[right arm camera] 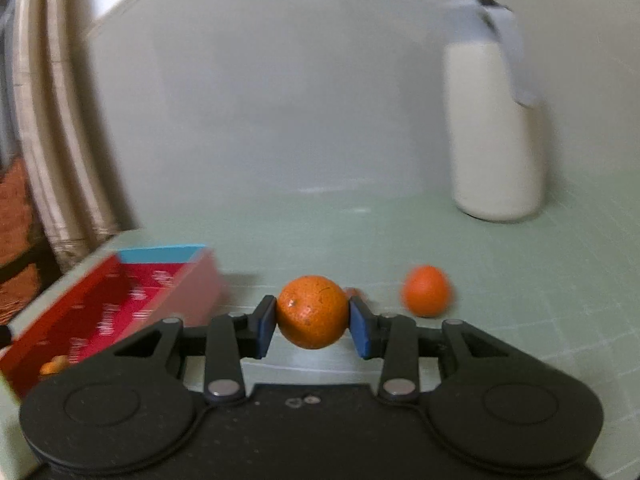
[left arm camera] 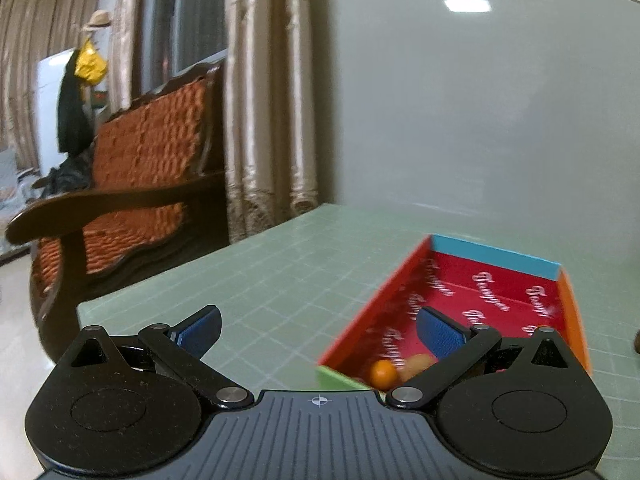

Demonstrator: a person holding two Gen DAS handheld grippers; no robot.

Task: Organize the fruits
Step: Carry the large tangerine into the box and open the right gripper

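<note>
My right gripper (right arm camera: pixel 313 326) is shut on an orange (right arm camera: pixel 313 311) and holds it above the green table. A second orange (right arm camera: pixel 426 290) lies on the table just right of it. A red box (right arm camera: pixel 120 300) with a blue end flap lies at the left with small fruits (right arm camera: pixel 54 365) in its near end. In the left wrist view my left gripper (left arm camera: pixel 320 330) is open and empty, with its right finger over the red box (left arm camera: pixel 472 292). A small orange fruit (left arm camera: pixel 383 373) and a paler one (left arm camera: pixel 418 363) lie in the box's near corner.
A white thermos jug (right arm camera: pixel 496 120) stands at the back right by the grey wall. A wooden armchair with orange cushions (left arm camera: pixel 132 184) and beige curtains (left arm camera: pixel 268 100) stand left of the table (left arm camera: pixel 280 272). A dark thing (left arm camera: pixel 637 341) shows at the right edge.
</note>
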